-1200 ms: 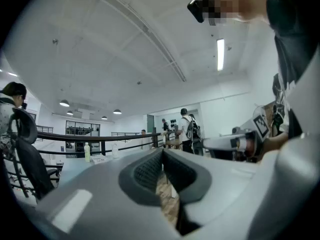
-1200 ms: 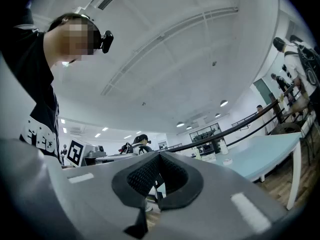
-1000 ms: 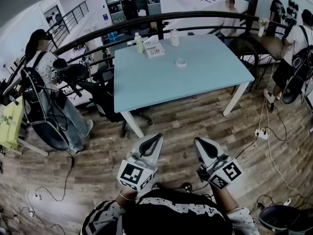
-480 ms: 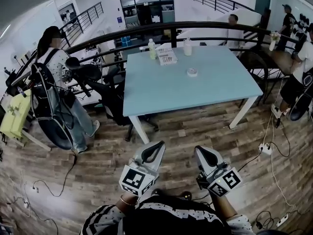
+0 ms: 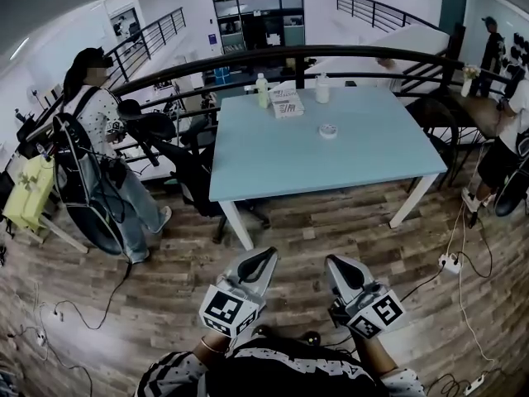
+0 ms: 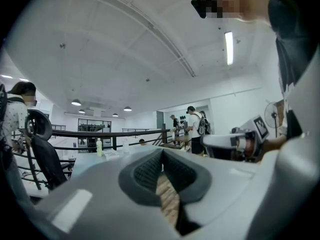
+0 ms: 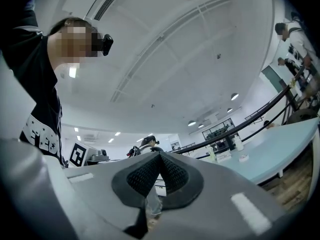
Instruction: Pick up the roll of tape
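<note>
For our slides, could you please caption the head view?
Both shut, left gripper and right gripper hover over wood floor, short of blue table with roll of tape.

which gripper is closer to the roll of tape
Right. The right gripper lines up almost straight before the roll of tape; the left gripper sits off to its left. Both are short of the table.

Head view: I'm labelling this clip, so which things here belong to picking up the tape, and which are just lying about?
For the job: roll of tape, the blue table under it, left gripper and right gripper, both shut and empty.
Lying about: green bottle, white bottle, printed box, office chair, power strip.
</note>
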`<state>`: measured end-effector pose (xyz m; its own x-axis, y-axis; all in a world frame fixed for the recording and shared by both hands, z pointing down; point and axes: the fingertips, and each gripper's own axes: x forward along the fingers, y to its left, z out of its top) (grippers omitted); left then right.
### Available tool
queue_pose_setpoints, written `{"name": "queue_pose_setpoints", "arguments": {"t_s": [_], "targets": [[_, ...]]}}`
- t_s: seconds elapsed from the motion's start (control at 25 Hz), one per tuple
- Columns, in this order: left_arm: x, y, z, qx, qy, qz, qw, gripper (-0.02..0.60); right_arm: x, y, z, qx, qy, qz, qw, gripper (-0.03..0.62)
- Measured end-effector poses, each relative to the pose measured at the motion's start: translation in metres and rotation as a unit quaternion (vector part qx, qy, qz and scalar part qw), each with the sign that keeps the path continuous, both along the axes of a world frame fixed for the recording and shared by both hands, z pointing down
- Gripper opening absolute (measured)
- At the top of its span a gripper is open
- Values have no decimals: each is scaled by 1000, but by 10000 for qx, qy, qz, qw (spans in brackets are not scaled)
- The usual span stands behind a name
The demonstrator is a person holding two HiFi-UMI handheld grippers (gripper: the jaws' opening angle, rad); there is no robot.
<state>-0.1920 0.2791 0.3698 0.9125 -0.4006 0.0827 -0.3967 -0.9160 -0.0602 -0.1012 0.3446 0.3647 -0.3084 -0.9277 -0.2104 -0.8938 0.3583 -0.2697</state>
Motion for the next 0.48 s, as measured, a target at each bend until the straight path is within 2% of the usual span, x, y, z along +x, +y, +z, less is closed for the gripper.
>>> {"name": "queue_pose_setpoints", "arguments": {"t_s": [0.48], "targets": [[53, 37, 19, -91, -254, 140, 9995, 0, 54, 31, 15, -56, -215, 46, 9997, -2]]}}
